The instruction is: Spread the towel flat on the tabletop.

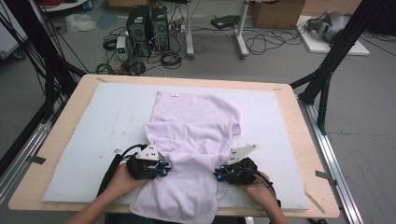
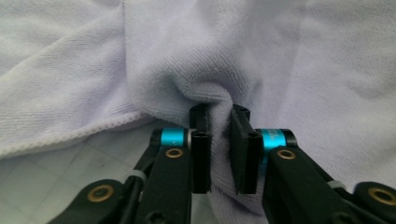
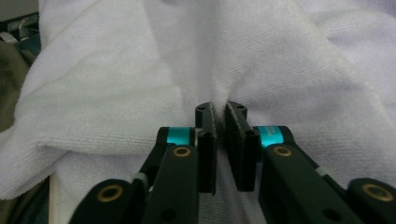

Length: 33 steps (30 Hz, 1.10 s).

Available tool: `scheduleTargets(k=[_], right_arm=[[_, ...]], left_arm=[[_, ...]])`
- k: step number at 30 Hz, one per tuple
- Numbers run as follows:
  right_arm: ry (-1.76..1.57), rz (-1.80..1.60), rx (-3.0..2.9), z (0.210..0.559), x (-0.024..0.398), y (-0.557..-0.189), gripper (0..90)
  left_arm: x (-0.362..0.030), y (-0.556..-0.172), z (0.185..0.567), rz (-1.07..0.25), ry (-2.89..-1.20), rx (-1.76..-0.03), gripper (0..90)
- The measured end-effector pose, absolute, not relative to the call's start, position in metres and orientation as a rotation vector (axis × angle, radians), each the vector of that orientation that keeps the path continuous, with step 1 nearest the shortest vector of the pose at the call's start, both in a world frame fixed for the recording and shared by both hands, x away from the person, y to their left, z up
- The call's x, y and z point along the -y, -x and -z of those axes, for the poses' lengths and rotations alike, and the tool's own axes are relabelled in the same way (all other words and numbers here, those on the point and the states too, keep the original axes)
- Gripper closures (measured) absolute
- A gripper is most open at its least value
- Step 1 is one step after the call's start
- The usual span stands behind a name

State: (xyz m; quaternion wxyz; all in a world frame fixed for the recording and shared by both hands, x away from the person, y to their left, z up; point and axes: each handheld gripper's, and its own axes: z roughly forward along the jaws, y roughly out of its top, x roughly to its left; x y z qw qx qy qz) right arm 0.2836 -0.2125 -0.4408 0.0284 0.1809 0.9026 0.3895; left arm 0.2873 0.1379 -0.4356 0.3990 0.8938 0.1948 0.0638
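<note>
At the near edge of the table (image 1: 299, 140), a fold of the white towel (image 1: 196, 135) is pinched by the left gripper (image 1: 164, 169), which is held in the person's left hand (image 1: 122, 181). In the left gripper view the cloth is seen bunched between the two black jaws, which are clamped on it (image 2: 219, 122). The right gripper (image 1: 217, 174), carried by the right hand (image 1: 258, 190), is likewise clenched on the towel's opposite side; in the right gripper view a thin ridge of terry cloth is squeezed between the pads (image 3: 219, 116).

Between the two grippers the towel is drawn into a narrow waist, and its lower part is draped over the near edge of the table. Its upper part is spread flat on the pale grey mat (image 1: 107, 121), toward the far edge, with a small label near its far hem. The mat is laid over most of the wooden table top.
</note>
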Motion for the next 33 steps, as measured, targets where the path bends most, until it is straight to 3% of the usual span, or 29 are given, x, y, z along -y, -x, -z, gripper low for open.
scheduleTargets(k=[11,15,20,25,28,31,33], right_arm=[[-0.32,-1.301,-2.833,0.413,0.19,-0.242,85.3],[-0.213,-1.399,-2.855,0.397,0.187,-0.22,77.7],[-0.302,-1.342,-2.768,0.383,0.201,-0.231,67.9],[-0.438,-1.269,-2.766,0.406,0.207,-0.254,63.2],[-0.496,-1.228,-2.786,0.425,0.209,-0.264,62.6],[-0.536,-1.185,-2.808,0.438,0.211,-0.269,60.3],[-0.536,-1.182,-2.807,0.441,0.213,-0.269,59.4]], left_arm=[[-0.186,-0.218,0.403,-0.218,-2.191,-0.466,80.3],[-0.194,-0.204,0.393,-0.201,-2.144,-0.451,64.2],[-0.192,-0.228,0.397,-0.26,-2.137,-0.477,60.5],[-0.183,-0.263,0.414,-0.293,-2.158,-0.557,73.1],[-0.174,-0.279,0.421,-0.287,-2.183,-0.576,75.4],[-0.163,-0.292,0.427,-0.269,-2.205,-0.582,72.5],[-0.155,-0.299,0.431,-0.248,-2.225,-0.601,63.2]])
